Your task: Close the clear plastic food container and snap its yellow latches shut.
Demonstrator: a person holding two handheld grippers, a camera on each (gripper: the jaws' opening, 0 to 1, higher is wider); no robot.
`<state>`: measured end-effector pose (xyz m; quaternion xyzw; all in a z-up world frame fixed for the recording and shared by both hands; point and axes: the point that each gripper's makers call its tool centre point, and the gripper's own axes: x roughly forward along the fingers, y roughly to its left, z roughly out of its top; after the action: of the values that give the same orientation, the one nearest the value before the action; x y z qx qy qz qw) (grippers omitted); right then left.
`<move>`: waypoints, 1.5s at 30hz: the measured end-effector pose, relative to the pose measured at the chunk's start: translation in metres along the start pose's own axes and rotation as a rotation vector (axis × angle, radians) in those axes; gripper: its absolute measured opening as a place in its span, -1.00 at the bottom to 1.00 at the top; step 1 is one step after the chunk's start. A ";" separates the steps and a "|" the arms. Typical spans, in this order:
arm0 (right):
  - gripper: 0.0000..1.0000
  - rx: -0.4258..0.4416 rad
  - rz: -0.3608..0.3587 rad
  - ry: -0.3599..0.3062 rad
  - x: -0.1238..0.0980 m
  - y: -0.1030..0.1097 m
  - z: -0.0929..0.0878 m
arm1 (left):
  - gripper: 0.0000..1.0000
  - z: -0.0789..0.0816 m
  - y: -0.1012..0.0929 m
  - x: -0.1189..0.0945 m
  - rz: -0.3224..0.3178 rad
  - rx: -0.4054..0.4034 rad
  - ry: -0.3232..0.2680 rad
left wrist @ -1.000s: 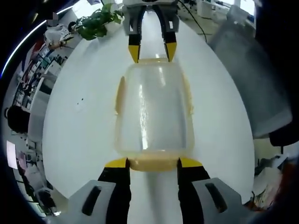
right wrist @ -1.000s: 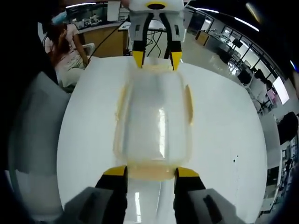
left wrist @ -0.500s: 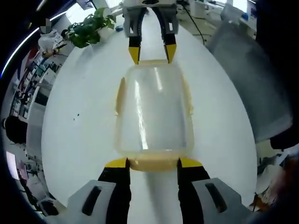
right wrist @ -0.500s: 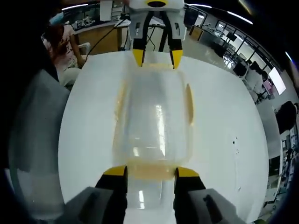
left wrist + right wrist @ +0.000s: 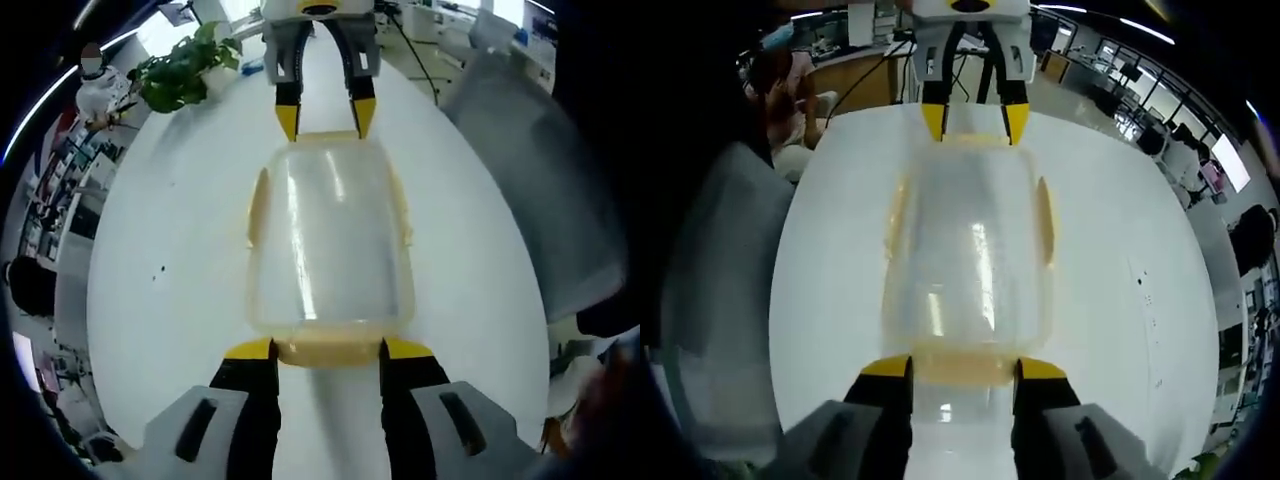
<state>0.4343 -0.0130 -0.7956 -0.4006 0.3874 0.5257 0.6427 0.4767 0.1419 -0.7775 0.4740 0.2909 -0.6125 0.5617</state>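
Note:
The clear plastic container lies lengthwise over the white table with its lid on. Yellow side latches lie flat against its long walls. My left gripper grips the near yellow end latch, one jaw at each end of it. The right gripper holds the far end in the same way. In the right gripper view the container runs from my right gripper, on its yellow end latch, up to the left gripper. I cannot tell whether the latches are snapped.
A potted plant stands at the table's far left end. A grey chair back rises along one long side of the table, also in the right gripper view as the chair back. A seated person is beyond it. Small dark specks mark the tabletop.
The table's specks and the plant have slid in both views while the container kept its place between both pairs of jaws, so grippers and container moved together. Grip unchanged.

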 end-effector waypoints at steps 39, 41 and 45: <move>-0.28 0.008 0.016 0.107 -0.023 0.004 -0.072 | -0.29 0.062 -0.004 0.045 -0.051 -0.044 -0.050; -0.28 0.012 0.012 0.108 -0.025 0.002 -0.074 | -0.29 0.064 -0.002 0.047 -0.049 -0.043 -0.050; -0.28 0.020 0.005 0.108 -0.025 0.003 -0.079 | -0.29 0.067 -0.001 0.050 -0.049 -0.039 -0.058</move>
<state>0.4212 -0.0942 -0.8028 -0.4208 0.4280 0.5010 0.6234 0.4623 0.0624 -0.7973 0.4378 0.2979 -0.6338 0.5638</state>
